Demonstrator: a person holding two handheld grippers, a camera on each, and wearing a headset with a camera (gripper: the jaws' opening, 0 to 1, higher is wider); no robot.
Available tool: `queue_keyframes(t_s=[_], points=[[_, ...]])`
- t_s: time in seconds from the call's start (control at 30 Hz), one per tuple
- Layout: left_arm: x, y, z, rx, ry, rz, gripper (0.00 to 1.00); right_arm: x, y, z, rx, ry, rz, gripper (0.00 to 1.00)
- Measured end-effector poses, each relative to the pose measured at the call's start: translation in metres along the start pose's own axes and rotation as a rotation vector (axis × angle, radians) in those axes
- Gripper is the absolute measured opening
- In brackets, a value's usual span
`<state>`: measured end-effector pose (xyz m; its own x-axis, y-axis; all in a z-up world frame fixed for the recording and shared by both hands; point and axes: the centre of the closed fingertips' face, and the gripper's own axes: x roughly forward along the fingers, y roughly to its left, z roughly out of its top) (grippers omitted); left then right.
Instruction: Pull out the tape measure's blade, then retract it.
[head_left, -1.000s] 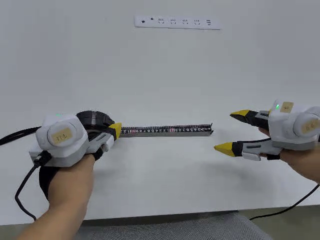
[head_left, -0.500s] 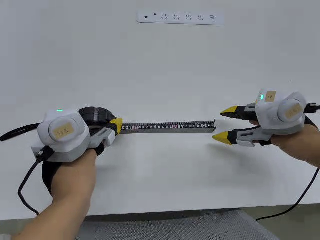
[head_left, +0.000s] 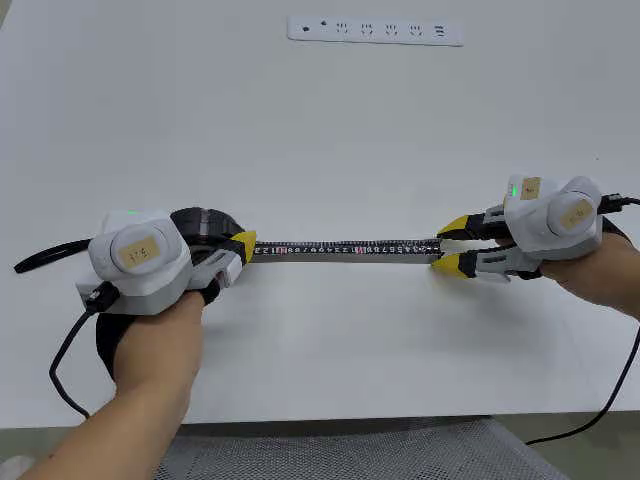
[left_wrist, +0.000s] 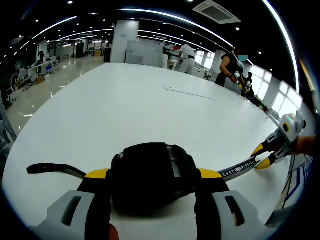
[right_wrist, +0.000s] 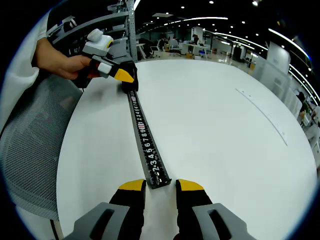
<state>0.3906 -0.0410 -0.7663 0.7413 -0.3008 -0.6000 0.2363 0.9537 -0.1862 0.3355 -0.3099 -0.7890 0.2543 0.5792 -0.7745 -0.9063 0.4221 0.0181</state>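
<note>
Tape measure (head_left: 205, 225) rests on a white table (head_left: 330, 130), toward its left side and closer to the near edge than to the far one. A white power strip (head_left: 375, 30) lies flat on the surface toward the far edge, well apart from everything else.

Left gripper (left_wrist: 153, 174): jaws closed on the black body of the tape measure, one yellow-tipped finger on each side, with the body seated on the surface between them. A black cable (head_left: 60, 345) hangs from the gripper toward the near edge.

Right gripper (head_left: 447, 247): positioned toward the right side of the table, pointing back at the left gripper. Jaws stand narrowly apart, one on each side of the free end of the blade (head_left: 345, 246). In the right gripper view a thin strip of table appears to show between the blade end and one finger; firm contact cannot be confirmed.

Blade: drawn out of the tape measure and lying flat on the surface, roughly parallel to the near edge, printed scale facing up. Its free end sits level with the yellow fingertips (right_wrist: 132, 186) of the right gripper.
</note>
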Motion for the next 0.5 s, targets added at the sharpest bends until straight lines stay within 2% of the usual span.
queue_keyframes(t_s=[0.3, 0.5], points=[[-0.0004, 0.0000, 0.0003, 0.001, 0.001, -0.001, 0.64, 0.0020, 0.0023, 0.0014, -0.056, 0.021, 0.051, 0.14], [-0.0004, 0.0002, 0.0003, 0.001, 0.001, 0.002, 0.64, 0.0029, 0.0024, 0.0011, -0.070, 0.022, 0.046, 0.14]])
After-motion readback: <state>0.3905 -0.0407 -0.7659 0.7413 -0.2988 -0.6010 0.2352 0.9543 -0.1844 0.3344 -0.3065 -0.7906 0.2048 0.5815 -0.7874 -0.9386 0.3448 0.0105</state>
